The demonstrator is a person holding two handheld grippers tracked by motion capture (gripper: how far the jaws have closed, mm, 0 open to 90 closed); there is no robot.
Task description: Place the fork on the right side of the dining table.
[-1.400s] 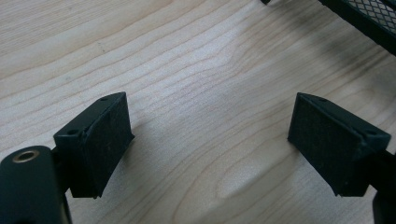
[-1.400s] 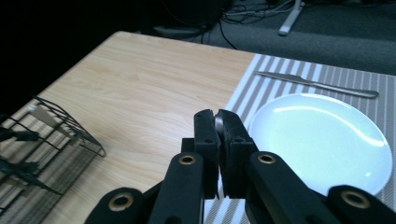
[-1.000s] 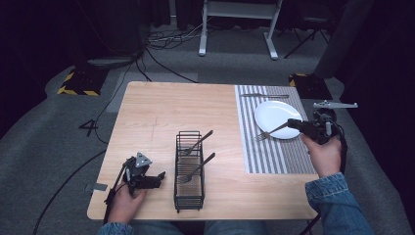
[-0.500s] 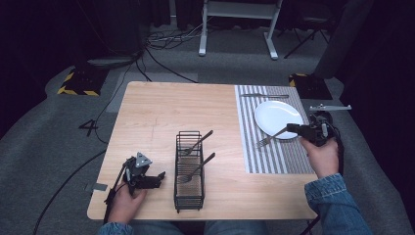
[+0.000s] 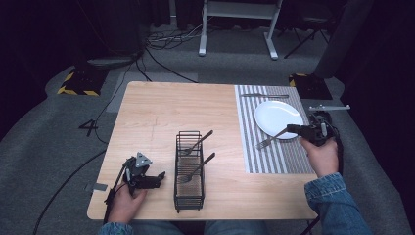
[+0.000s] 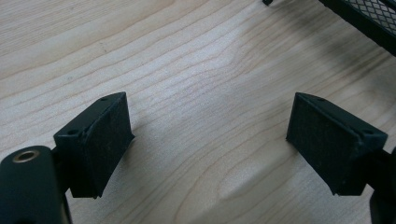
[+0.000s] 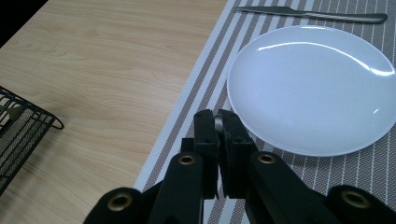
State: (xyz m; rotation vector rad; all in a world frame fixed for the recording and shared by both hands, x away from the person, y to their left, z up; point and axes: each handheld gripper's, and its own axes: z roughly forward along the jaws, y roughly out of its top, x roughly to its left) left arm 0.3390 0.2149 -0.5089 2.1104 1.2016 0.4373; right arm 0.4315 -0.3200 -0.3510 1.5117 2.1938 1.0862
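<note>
My right gripper (image 5: 294, 129) is at the table's right edge, shut on the handle of a fork (image 5: 273, 138). The fork slants left and down, its tines just over the striped placemat (image 5: 259, 159) beside the white plate (image 5: 276, 117). In the right gripper view the jaws (image 7: 218, 125) are pressed together on a sliver of metal, with the plate (image 7: 313, 88) just beyond them. My left gripper (image 5: 157, 178) rests low at the front left, open and holding nothing. Its pads (image 6: 109, 135) stand wide apart over bare wood.
A black wire caddy (image 5: 189, 198) stands just right of the left gripper, with two utensils (image 5: 199, 139) leaning in it. A knife (image 5: 264, 95) lies on the placemat beyond the plate. The wooden table (image 5: 156, 112) has free room at the back left.
The right gripper has shifted slightly and the fork's tines have dipped a little toward the placemat. The left gripper has stayed where it was.
</note>
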